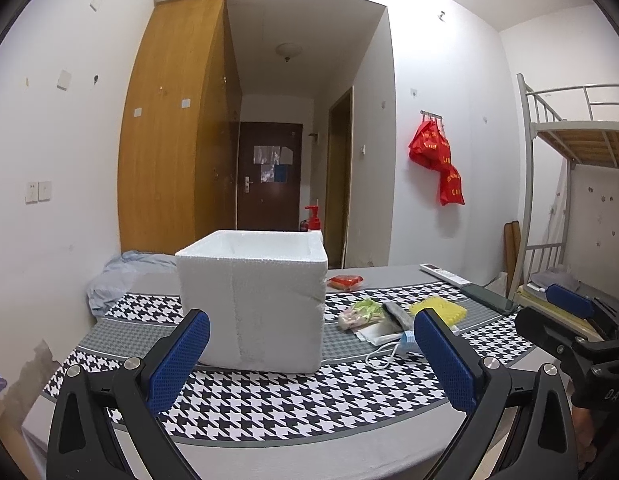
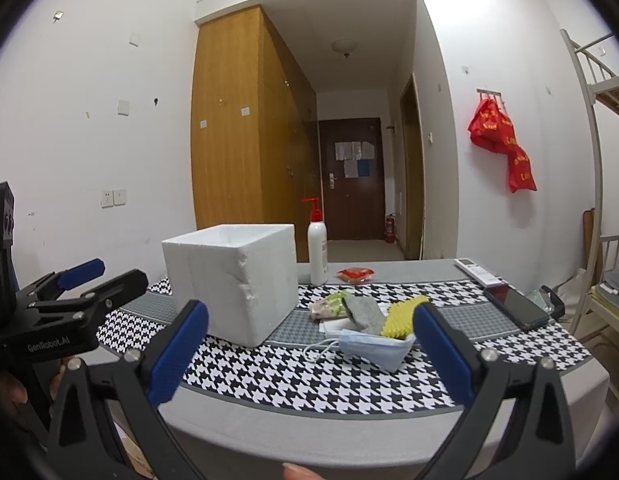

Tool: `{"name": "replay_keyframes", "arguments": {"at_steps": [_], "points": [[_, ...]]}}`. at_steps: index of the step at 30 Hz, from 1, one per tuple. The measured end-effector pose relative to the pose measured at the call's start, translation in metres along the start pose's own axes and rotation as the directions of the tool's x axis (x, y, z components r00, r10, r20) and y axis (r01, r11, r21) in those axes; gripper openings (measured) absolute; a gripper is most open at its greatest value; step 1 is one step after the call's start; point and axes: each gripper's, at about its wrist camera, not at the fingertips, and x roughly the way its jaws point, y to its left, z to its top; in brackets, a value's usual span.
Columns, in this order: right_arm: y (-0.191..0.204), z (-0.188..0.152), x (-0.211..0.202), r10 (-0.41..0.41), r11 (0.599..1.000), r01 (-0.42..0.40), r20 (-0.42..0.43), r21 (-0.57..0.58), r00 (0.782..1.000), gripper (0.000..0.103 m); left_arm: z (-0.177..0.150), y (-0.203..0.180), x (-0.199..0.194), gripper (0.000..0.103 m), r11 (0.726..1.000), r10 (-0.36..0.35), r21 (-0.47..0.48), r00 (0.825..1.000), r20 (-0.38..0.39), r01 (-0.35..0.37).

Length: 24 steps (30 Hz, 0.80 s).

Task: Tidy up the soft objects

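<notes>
Looking along the left gripper (image 1: pixel 311 344), the left wrist view showed its blue pads spread wide with nothing between them, hovering short of the near edge of the tabletop (image 1: pixel 269 408). A white foam box (image 1: pixel 253 300) stood on the houndstooth cloth toward the left side, its top open and its inside not visible. Just to its right lay the soft things in a loose heap: a yellow sponge (image 1: pixel 439 308), a grey cloth (image 1: pixel 397 314), a pale packet (image 1: pixel 359 312) and a blue face mask (image 1: pixel 407 340), all outside the box. In the right wrist view the right gripper (image 2: pixel 309 344) also stood wide open and empty, held before the near edge with the mask (image 2: pixel 373 346) straight ahead between its fingers' line. Behind the heap stood a lotion bottle (image 2: pixel 317 248) and a red packet (image 2: pixel 355 274); a remote (image 2: pixel 475 270) and a phone (image 2: pixel 515 306) lay toward the right edge. Judging by this, sorting had barely started: every soft item seen waited to be lifted into the box.
</notes>
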Motion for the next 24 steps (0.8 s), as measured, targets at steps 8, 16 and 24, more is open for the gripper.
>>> {"name": "replay_keyframes", "arguments": {"at_steps": [8, 16, 24], "points": [[-0.002, 0.002, 0.003, 0.013, 1.0, -0.013, -0.007, 0.01, 1.0, 0.103, 0.001, 0.002, 0.0, 0.102, 1.0, 0.004, -0.011, 1.0, 0.005, -0.004], [0.0, 0.002, 0.005, 0.021, 1.0, -0.021, -0.008, 0.0, 1.0, 0.103, 0.001, 0.0, 0.004, 0.102, 1.0, -0.004, -0.004, 1.0, -0.003, 0.004], [-0.003, 0.005, 0.009, 0.013, 1.0, -0.013, -0.006, -0.003, 1.0, 0.103, 0.006, -0.005, 0.015, 0.102, 1.0, -0.023, 0.019, 1.0, -0.02, 0.023]]}}
